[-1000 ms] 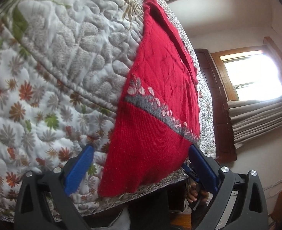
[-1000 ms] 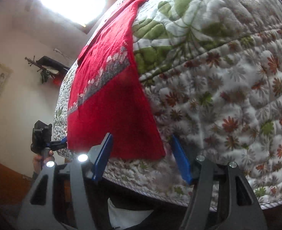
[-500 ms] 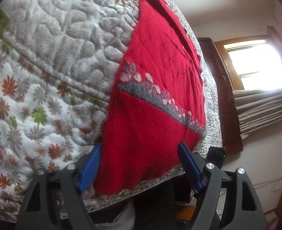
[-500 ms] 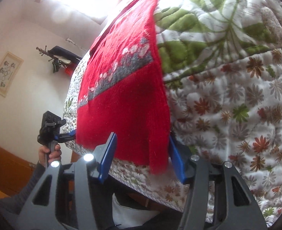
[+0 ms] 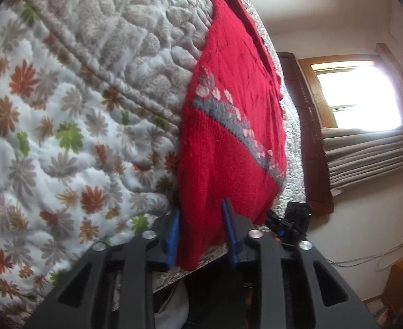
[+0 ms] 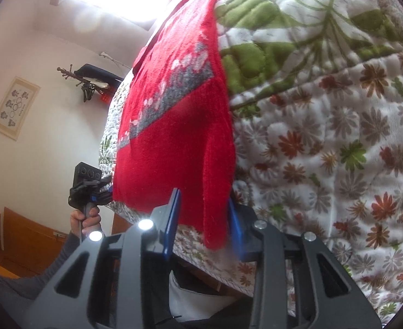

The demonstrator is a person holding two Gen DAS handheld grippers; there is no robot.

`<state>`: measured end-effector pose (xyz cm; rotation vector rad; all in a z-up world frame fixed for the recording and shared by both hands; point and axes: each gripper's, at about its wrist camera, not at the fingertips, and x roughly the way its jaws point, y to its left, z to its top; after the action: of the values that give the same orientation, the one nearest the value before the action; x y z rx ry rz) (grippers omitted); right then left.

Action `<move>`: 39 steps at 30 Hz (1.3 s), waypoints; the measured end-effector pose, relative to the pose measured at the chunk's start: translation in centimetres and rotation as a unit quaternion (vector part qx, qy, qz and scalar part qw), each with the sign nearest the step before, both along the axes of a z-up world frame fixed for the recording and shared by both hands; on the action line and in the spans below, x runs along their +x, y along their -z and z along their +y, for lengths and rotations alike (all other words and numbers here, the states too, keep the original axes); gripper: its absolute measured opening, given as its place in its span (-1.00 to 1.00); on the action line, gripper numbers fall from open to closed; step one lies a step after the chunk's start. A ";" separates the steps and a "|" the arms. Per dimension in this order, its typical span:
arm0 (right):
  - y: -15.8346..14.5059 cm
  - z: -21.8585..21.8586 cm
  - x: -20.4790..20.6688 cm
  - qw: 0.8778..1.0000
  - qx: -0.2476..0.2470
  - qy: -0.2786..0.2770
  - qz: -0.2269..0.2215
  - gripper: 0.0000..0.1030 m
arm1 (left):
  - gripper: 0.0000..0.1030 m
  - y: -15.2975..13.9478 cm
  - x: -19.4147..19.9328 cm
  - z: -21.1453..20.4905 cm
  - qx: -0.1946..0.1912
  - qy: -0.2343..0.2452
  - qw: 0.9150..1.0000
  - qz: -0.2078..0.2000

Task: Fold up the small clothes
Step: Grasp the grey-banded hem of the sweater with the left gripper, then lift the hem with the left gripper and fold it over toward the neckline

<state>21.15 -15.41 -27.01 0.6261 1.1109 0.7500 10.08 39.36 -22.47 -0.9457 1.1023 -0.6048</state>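
step: hem grab | red knitted sweater with grey floral band (image 5: 228,142) on quilted bed (image 5: 64,137) | left claw (image 5: 201,233), right claw (image 6: 201,219) both narrowed around hem corners at 6 o'clock, closure uncertain | I'd pinch fully, lift evenly toward 12.

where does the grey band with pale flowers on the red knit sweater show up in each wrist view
Left wrist: the grey flowered band slants from centre down to the right across the red knit sweater.
Right wrist: it slants from upper centre down to the left.
Shared landmark: the floral quilted bedspread under the sweater.
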 end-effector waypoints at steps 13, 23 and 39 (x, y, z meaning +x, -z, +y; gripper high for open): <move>-0.4 -2.2 -1.1 0.999 0.041 0.007 0.014 -0.86 | -0.87 -0.8 -1.2 0.0 0.012 -0.008 1.000 0.008; -6.7 -4.1 -1.2 0.992 0.120 0.017 -0.026 -0.86 | -0.88 -6.8 -1.8 1.3 -0.052 -0.038 0.995 -0.073; -18.8 -3.0 8.4 0.980 0.171 0.035 -0.090 -0.86 | -0.88 -17.3 9.1 3.8 -0.096 -0.068 0.981 -0.157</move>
<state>29.52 -18.39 -8.20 0.8643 0.7942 0.9284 19.14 43.14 -5.21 -1.0418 0.7007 -0.7290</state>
